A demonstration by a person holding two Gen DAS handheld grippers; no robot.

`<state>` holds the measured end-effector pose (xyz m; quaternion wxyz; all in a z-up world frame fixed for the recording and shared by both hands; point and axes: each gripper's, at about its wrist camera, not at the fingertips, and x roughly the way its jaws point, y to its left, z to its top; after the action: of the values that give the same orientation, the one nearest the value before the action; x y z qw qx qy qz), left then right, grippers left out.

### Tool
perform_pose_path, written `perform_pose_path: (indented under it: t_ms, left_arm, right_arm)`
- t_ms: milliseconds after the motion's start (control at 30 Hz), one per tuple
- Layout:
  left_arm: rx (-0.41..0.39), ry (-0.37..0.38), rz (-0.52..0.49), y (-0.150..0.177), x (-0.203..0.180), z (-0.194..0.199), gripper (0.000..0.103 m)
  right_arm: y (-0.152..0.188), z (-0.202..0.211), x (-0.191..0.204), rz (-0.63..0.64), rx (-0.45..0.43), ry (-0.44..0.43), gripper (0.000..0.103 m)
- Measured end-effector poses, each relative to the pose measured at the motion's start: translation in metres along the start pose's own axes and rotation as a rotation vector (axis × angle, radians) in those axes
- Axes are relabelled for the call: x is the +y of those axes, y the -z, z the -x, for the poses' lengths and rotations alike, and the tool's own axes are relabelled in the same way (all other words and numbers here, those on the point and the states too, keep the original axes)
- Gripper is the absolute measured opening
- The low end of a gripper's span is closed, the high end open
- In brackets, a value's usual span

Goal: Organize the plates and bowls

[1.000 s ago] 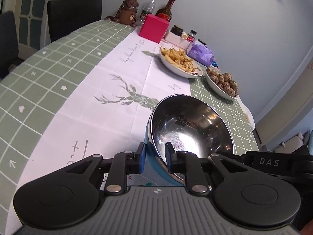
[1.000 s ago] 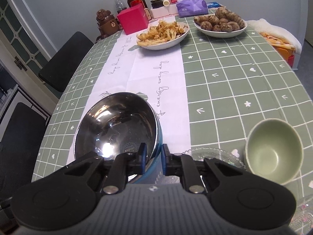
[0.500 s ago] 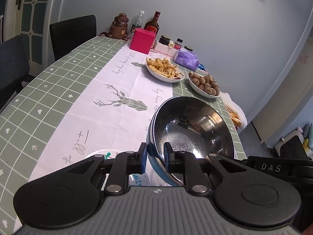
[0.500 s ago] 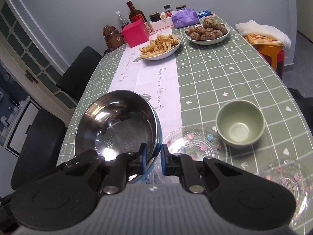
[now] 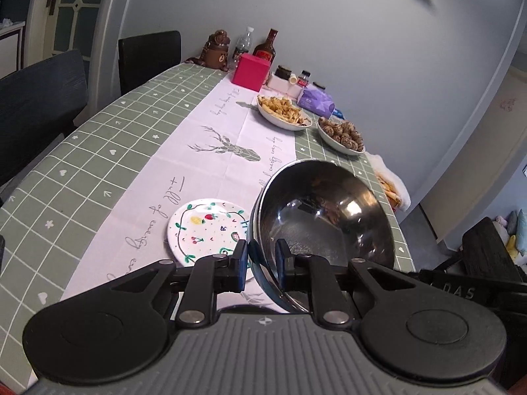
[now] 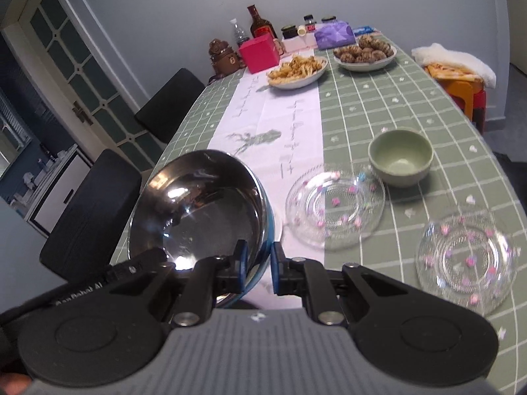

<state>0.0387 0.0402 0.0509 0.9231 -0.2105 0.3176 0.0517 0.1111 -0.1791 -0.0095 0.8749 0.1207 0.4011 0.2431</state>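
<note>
A large steel bowl with a blue outside is held up above the table, tilted, by both grippers. My left gripper is shut on its left rim. My right gripper is shut on its right rim; the bowl fills the left of that view. Below it on the table lies a white plate with painted fruit. To the right lie two clear glass plates with pink dots and a green ceramic bowl.
At the far end of the table stand a dish of fries, a dish of brown balls, a pink box, bottles, jars and a bear figure. Black chairs line the left side.
Both grippers have lifted the steel bowl higher and pulled back. The painted plate beneath it and the second glass plate have come into view.
</note>
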Motion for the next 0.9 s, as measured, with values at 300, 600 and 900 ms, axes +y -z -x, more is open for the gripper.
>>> perform_pose_path:
  t_ms: [300,600,900]
  left_arm:
    - [0.066,0.049,-0.013,0.022,0.022,0.009,0.019]
    - [0.067,0.074,-0.027,0.034,0.033,0.029,0.020]
    - [0.154,0.074,-0.035,0.039,0.035,0.024,0.020]
  right_arm:
    - [0.045,-0.003,-0.004,-0.064,0.074,-0.008,0.013]
    - [0.055,0.002,0.002,-0.046,0.143,-0.020,0.013]
    - [0.062,-0.006,-0.004,-0.053,0.248,-0.003,0.013]
